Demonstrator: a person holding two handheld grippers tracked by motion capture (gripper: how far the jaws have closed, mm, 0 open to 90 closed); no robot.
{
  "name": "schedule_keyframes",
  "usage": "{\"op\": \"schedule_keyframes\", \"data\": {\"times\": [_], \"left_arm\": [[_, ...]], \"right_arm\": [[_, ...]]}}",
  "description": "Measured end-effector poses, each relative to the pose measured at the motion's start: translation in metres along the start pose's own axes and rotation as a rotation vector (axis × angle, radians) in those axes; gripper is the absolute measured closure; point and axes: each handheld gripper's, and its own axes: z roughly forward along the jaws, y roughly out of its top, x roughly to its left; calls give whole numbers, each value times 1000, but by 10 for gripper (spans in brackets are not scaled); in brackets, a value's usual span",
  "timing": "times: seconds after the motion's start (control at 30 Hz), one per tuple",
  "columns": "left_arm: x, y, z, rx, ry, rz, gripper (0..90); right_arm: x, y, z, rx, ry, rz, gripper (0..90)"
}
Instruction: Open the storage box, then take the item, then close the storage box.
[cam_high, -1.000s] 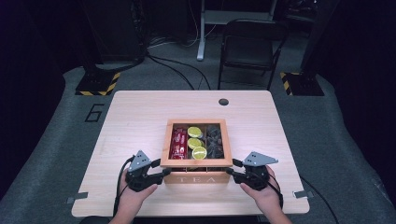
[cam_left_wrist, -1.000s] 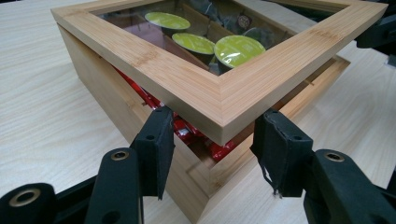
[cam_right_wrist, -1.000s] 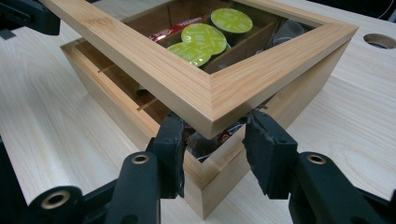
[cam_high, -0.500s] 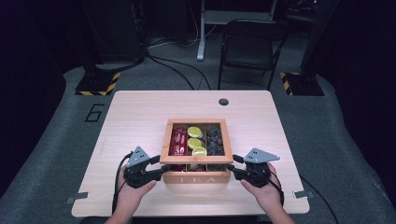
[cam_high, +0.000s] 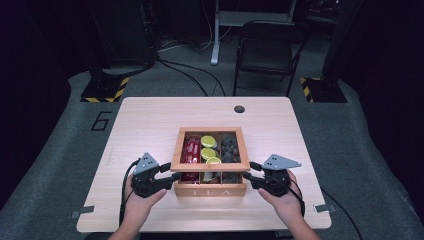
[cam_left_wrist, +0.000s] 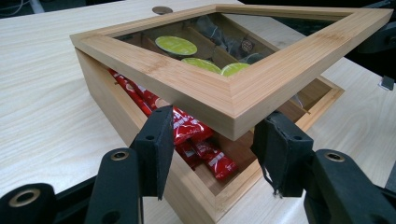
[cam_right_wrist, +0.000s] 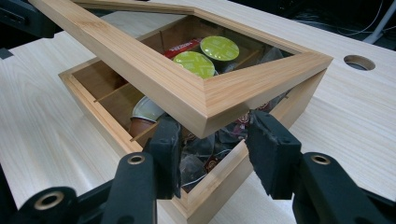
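A wooden tea box (cam_high: 210, 191) marked TEA stands near the table's front edge. Its glass-paned lid (cam_high: 210, 165) is tilted up at the front. My left gripper (cam_high: 169, 171) is at the lid's front left corner (cam_left_wrist: 229, 105), and its pads (cam_left_wrist: 156, 144) sit just under the lid's edge on either side of that corner, not squeezing it. My right gripper (cam_high: 250, 171) props the front right corner (cam_right_wrist: 205, 107) the same way, and its jaws have just been opening a little. Inside lie red sachets (cam_left_wrist: 196, 135), green capsules (cam_right_wrist: 198, 63) and dark tea bags (cam_right_wrist: 205, 154).
The pale wooden table (cam_high: 150, 120) has a round cable hole (cam_high: 239, 109) near its far edge. A black chair (cam_high: 265, 50) and cables stand on the dark floor beyond. A hand holds each gripper at the table's front edge.
The lid's front edge has come up slightly off the box. Both hands have stayed almost where they were.
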Motion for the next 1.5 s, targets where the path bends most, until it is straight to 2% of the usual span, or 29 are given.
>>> {"op": "schedule_keyframes", "data": {"times": [0.27,0.43,0.67,0.8,0.97,1.23,1.3,1.43,1.5], "left_arm": [[-1,14,-4,-8,29,25,477],[0,24,-6,-23,44,40,476],[4,37,-7,-24,46,56,479],[7,44,-6,-30,48,49,485],[10,55,-7,-46,61,73,503],[16,75,-5,-63,83,88,527],[18,79,-3,-60,93,96,538],[20,81,1,-82,112,88,557],[21,82,1,-91,119,93,566]], "right_arm": [[-5,11,-1,-5,12,34,548],[-8,22,-3,-10,11,16,544],[-13,34,-4,-16,9,23,542],[-17,42,-4,-19,18,32,540],[-20,52,-5,-28,13,29,543],[-24,73,-4,-59,-38,-34,559],[-26,77,-2,-62,-41,-16,547],[-31,80,4,-71,-68,-29,539],[-31,81,6,-77,-75,-19,544]]}}
